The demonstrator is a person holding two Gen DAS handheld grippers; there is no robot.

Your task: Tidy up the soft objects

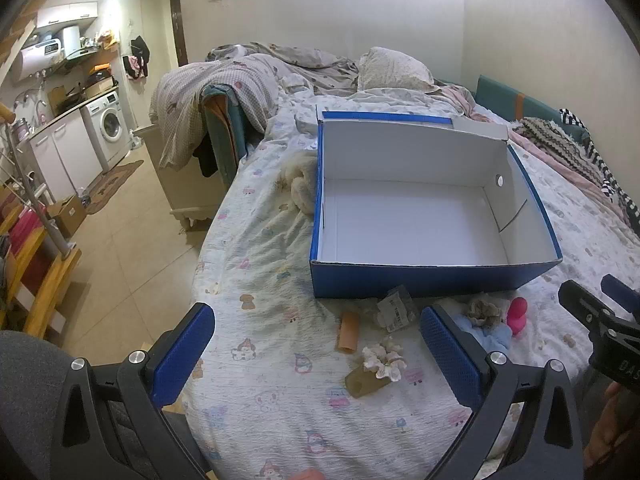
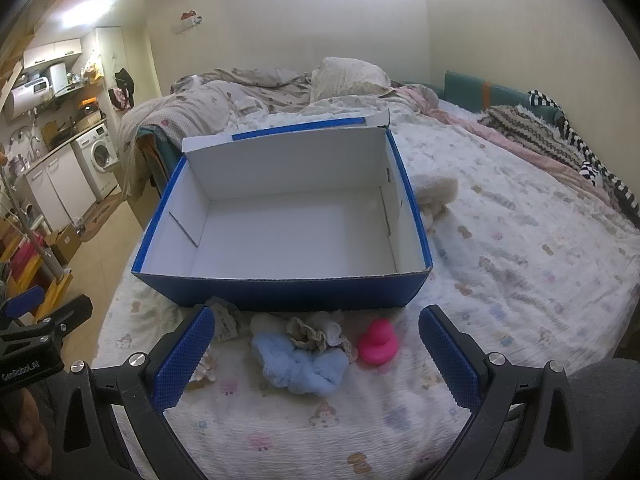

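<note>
An open blue box with a white inside (image 1: 408, 220) (image 2: 288, 236) stands on the bed, empty. In front of it lie small soft things: a white scrunchie (image 1: 384, 358), an orange tube (image 1: 349, 330), a plastic packet (image 1: 394, 306), a beige scrunchie (image 2: 314, 332) (image 1: 484, 312), a light blue scrunchie (image 2: 300, 364), a pink duck (image 2: 378, 342) (image 1: 518, 314). My left gripper (image 1: 316, 360) is open, above the white scrunchie. My right gripper (image 2: 316, 360) is open, above the blue scrunchie.
A cream plush (image 1: 302, 184) (image 2: 436, 194) lies beside the box. The bed sheet (image 1: 260, 280) ends at a left edge with tiled floor (image 1: 120, 240) below. Rumpled blankets (image 1: 248, 76) and a pillow (image 1: 392, 68) lie at the back; striped cloth (image 2: 560, 136) lies at the right.
</note>
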